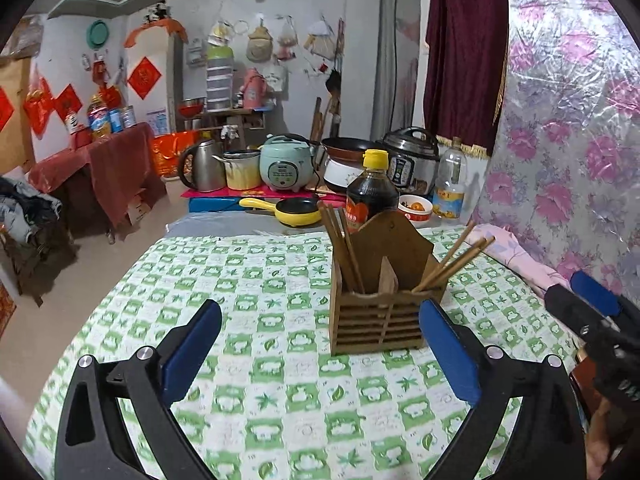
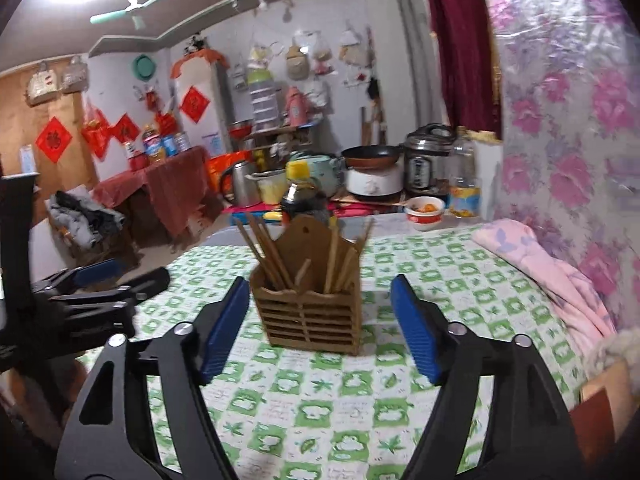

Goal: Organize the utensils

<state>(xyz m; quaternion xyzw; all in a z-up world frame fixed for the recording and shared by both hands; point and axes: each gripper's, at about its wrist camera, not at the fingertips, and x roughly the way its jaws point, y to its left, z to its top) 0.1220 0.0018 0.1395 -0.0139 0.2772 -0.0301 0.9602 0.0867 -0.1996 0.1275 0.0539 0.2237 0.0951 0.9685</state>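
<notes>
Left gripper [image 1: 320,344]: jaws spread wide, nothing between the blue ribbed pads, low over the green-and-white checked tablecloth [image 1: 256,400]. Dead ahead and slightly right of its centre line, the wooden holder [image 1: 376,320], close to the right-hand pad but apart from it as far as could be told.

Holder: slatted front, tall arched backboard, a thin upright divider making two compartments. Matte brown wood, flat boards, squared corners; probably light and easy to tip if knocked.

Left compartment: a bunch of chopsticks [image 1: 340,248], long axes near upright, tips leaning a little left. Right compartment: a second bunch of chopsticks [image 1: 456,258], long axes slanted steeply rightward, tips well out beyond the holder's side wall. Slim, smooth, round wooden sticks; likely to slip or roll under a loose pinch.

Right gripper [image 2: 316,328]: jaws likewise spread and empty, the holder centred between the two pads and just beyond their tips. Judged the nearer and better lined up of the two. Upright sticks would want a grasp across their shafts, from above the rim.

Behind the holder, a dark sauce bottle with a yellow cap [image 1: 372,188]. Far right, a pink folded cloth [image 2: 552,272] at the table's edge.
</notes>
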